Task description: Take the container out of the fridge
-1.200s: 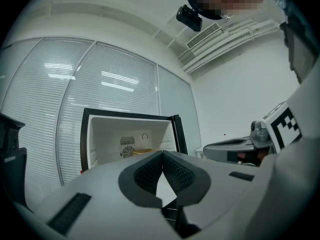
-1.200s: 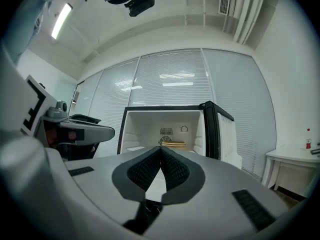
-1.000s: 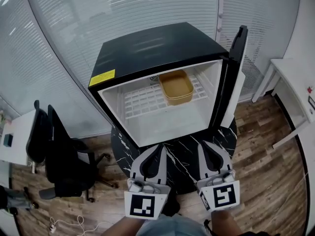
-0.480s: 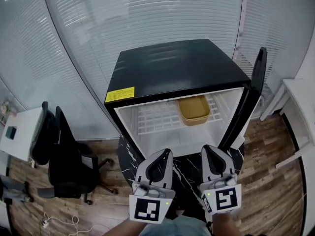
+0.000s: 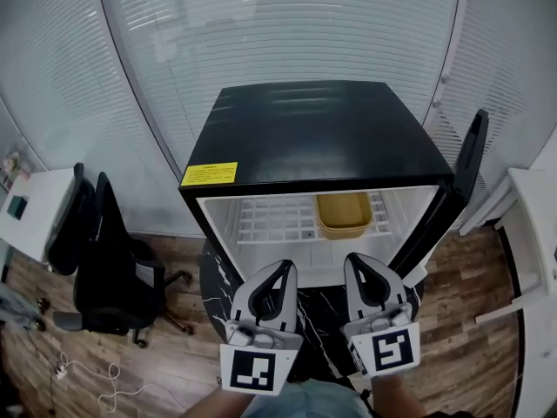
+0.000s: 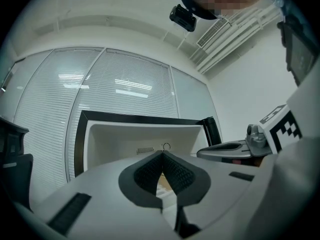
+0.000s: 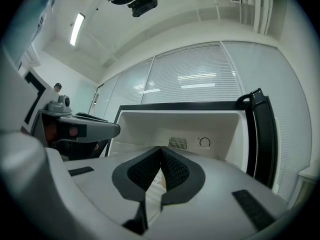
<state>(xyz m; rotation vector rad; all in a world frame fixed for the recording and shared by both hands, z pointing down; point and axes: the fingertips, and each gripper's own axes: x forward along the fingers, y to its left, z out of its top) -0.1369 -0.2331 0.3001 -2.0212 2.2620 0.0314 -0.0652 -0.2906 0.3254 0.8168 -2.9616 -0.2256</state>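
Observation:
A small black fridge (image 5: 313, 133) stands with its door (image 5: 466, 168) swung open to the right. On its white wire shelf (image 5: 270, 219) sits a tan container (image 5: 342, 213), right of centre. My left gripper (image 5: 282, 268) and right gripper (image 5: 355, 263) hover side by side in front of the opening, below the shelf, apart from the container. Both are shut with nothing between the pads. In the left gripper view the jaws (image 6: 161, 154) meet before the white fridge interior (image 6: 130, 139). In the right gripper view the jaws (image 7: 161, 149) also meet, with the fridge interior (image 7: 200, 129) beyond.
The fridge rests on a black marble-patterned round table (image 5: 318, 320). A black office chair (image 5: 104, 264) stands at the left on the wood floor. A white table (image 5: 535, 207) is at the right. Glass walls with blinds (image 5: 261, 33) rise behind the fridge.
The view has tilted up, so the fridge sits lower and more centred in the head view. Both grippers stay shut in front of the opening, shifted slightly.

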